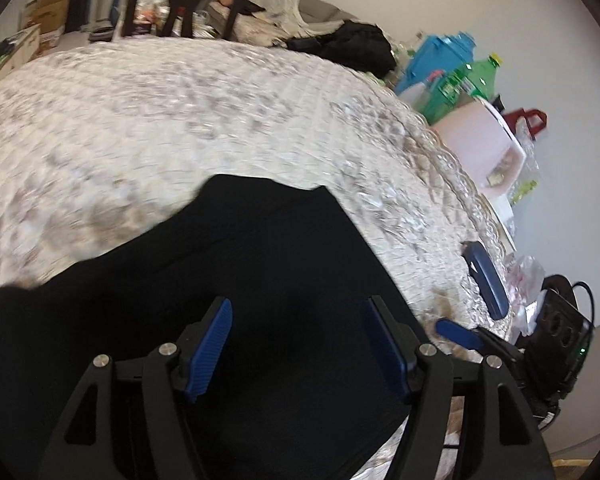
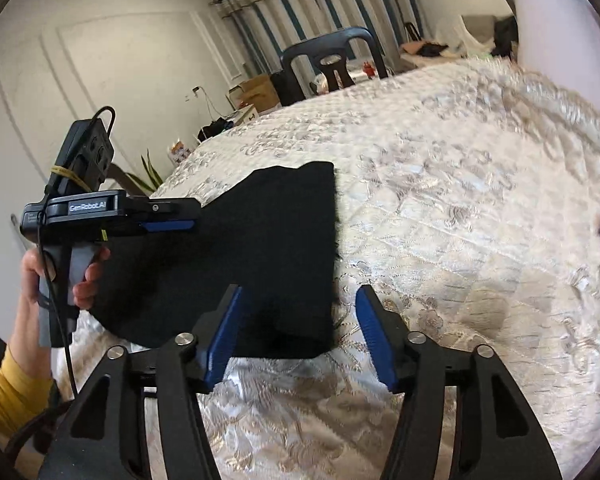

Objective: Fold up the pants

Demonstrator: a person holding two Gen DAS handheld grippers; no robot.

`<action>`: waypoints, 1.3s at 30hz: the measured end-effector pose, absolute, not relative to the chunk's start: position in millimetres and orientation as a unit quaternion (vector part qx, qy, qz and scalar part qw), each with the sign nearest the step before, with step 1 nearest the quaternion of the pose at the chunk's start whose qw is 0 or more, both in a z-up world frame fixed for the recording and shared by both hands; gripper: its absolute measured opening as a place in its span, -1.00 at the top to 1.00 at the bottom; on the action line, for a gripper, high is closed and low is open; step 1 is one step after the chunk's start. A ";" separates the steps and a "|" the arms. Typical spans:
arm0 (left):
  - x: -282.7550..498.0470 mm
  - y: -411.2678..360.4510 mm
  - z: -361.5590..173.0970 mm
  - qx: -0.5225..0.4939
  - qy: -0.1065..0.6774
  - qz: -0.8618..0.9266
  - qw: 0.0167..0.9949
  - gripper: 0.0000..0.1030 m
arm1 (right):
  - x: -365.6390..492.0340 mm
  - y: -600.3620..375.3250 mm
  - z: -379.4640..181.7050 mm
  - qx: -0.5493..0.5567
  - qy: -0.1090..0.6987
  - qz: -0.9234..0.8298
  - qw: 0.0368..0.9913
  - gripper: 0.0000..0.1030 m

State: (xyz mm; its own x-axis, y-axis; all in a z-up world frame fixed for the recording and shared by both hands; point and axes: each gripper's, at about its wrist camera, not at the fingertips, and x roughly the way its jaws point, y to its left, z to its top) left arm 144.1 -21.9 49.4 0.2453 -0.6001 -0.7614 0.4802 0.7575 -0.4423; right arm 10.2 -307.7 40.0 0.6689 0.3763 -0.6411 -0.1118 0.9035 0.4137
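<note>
Left gripper (image 1: 298, 350) hovers with jaws apart over the folded black pants (image 1: 260, 280), gripping nothing. Right gripper (image 2: 300, 336) likewise stands open at the garment's near corner, pads seemingly clear of the cloth. Pants lie flat on a patterned bedspread (image 2: 460, 220). Beyond stand a black chair (image 2: 332, 60) and striped curtains (image 2: 320, 4).

Quilted floral bedspread (image 1: 180, 120); black chair (image 1: 184, 0) behind; green bottle (image 1: 476, 76), blue bin (image 1: 440, 56), striped curtains (image 2: 320, 0).
</note>
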 end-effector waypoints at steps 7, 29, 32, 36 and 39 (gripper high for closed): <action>158.4 -67.0 43.6 -0.049 0.542 -0.363 0.757 -0.41 | 21.9 -314.0 26.4 0.214 0.412 0.131 0.876 -0.17; 174.6 -137.5 30.7 0.032 0.599 -0.332 0.728 -0.54 | 16.1 -307.1 24.5 0.211 0.402 0.164 0.876 0.70; 173.1 -142.3 31.6 0.047 0.599 -0.331 0.728 -0.55 | 13.0 -304.2 30.2 0.207 0.388 0.172 0.881 0.75; 168.6 -145.8 31.7 0.076 0.602 -0.326 0.725 -0.55 | 9.2 -296.3 40.1 0.195 0.369 0.185 0.890 0.78; 165.5 -146.5 33.4 0.094 0.606 -0.320 0.722 -0.55 | 7.1 -283.5 50.0 0.173 0.354 0.197 0.898 0.78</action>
State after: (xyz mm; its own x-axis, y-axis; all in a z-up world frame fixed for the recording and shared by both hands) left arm 165.5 -146.5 33.4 0.0615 -0.3474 -0.9357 0.5761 0.7779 -0.2510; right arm 7.1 -283.5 50.0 0.6711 0.4761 -0.5683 -0.2314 0.8628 0.4495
